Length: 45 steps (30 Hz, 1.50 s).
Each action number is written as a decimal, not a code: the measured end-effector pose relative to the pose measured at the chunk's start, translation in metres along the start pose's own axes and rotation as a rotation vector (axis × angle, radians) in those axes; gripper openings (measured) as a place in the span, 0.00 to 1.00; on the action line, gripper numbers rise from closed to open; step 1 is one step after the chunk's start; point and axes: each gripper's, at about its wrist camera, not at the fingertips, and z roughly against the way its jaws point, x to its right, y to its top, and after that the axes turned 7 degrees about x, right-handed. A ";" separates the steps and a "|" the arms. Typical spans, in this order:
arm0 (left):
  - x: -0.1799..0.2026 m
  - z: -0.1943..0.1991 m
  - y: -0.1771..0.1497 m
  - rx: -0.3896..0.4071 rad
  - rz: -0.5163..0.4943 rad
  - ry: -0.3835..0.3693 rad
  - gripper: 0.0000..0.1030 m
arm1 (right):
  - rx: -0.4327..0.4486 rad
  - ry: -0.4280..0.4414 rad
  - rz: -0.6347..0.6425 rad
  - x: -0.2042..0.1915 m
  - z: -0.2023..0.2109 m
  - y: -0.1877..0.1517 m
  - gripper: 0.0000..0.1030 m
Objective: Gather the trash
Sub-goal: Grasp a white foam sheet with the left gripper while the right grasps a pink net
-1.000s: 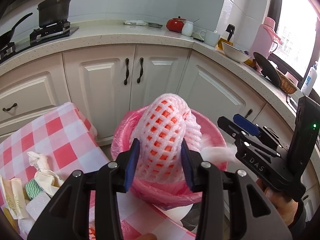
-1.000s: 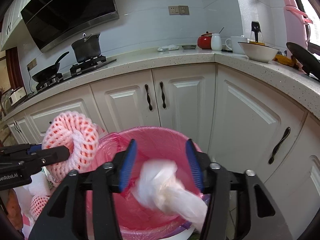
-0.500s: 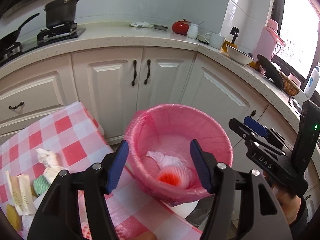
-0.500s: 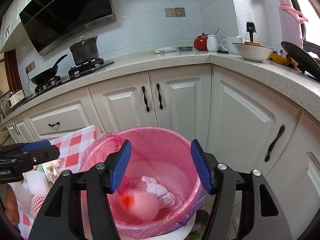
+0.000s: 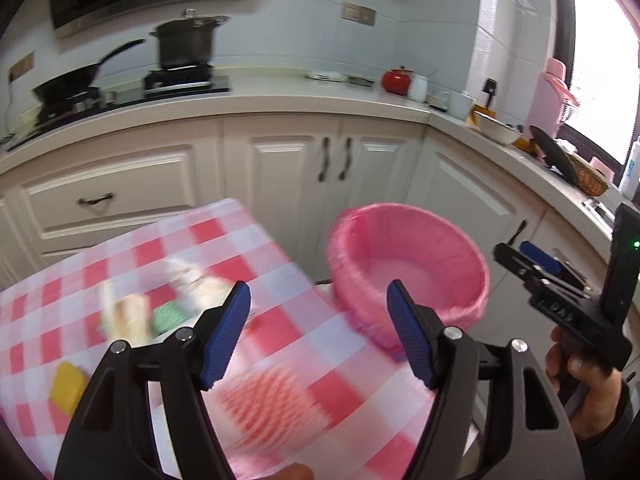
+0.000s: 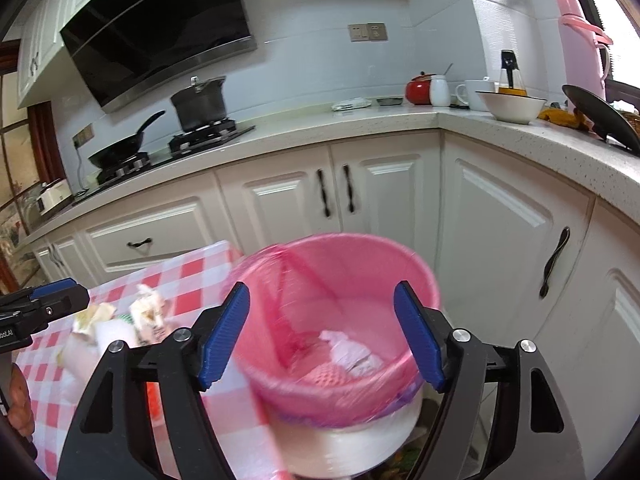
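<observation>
The pink-lined bin [image 6: 340, 320] sits just ahead of your right gripper [image 6: 322, 336], beside the table [image 5: 280, 280]. Inside it lie a crumpled white bag [image 6: 348, 350] and a netted foam sleeve [image 6: 324, 374], both dropped since a second ago, when each gripper held one over the bin.

Both grippers are released and empty; their jaws have just been opening.

Your left gripper [image 5: 318, 332] has swung away from the bin, which is now ahead to its right, towards the table. More scraps [image 5: 132, 312] lie ahead to its left.

Judged step: going back for more. Next, reach to the scraps and clench one.
</observation>
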 end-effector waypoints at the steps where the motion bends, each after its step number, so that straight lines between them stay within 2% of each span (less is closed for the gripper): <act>1: -0.008 0.008 -0.005 0.003 0.007 0.012 0.67 | -0.003 0.009 0.004 -0.006 0.003 -0.004 0.71; 9: -0.075 0.071 -0.050 0.004 0.066 0.106 0.71 | -0.062 0.099 0.034 -0.057 0.018 -0.037 0.75; 17: -0.110 0.100 -0.099 -0.033 0.102 0.113 0.71 | -0.131 0.193 0.074 -0.109 0.023 -0.072 0.81; 21: -0.117 0.100 -0.114 -0.052 0.105 0.100 0.71 | -0.161 0.230 0.114 -0.134 0.019 -0.088 0.82; 28: -0.123 0.085 -0.118 -0.080 0.098 0.050 0.72 | -0.211 0.273 0.184 -0.168 0.003 -0.105 0.82; 40: -0.128 0.056 -0.118 -0.120 0.099 -0.010 0.72 | -0.273 0.290 0.232 -0.188 -0.035 -0.119 0.82; 41: -0.129 0.053 -0.118 -0.124 0.099 -0.018 0.72 | -0.278 0.294 0.234 -0.189 -0.038 -0.119 0.81; 43: -0.130 0.049 -0.118 -0.131 0.100 -0.023 0.71 | -0.297 0.307 0.225 -0.189 -0.044 -0.120 0.68; 45: -0.130 0.046 -0.118 -0.137 0.096 -0.032 0.71 | -0.311 0.317 0.220 -0.190 -0.049 -0.121 0.63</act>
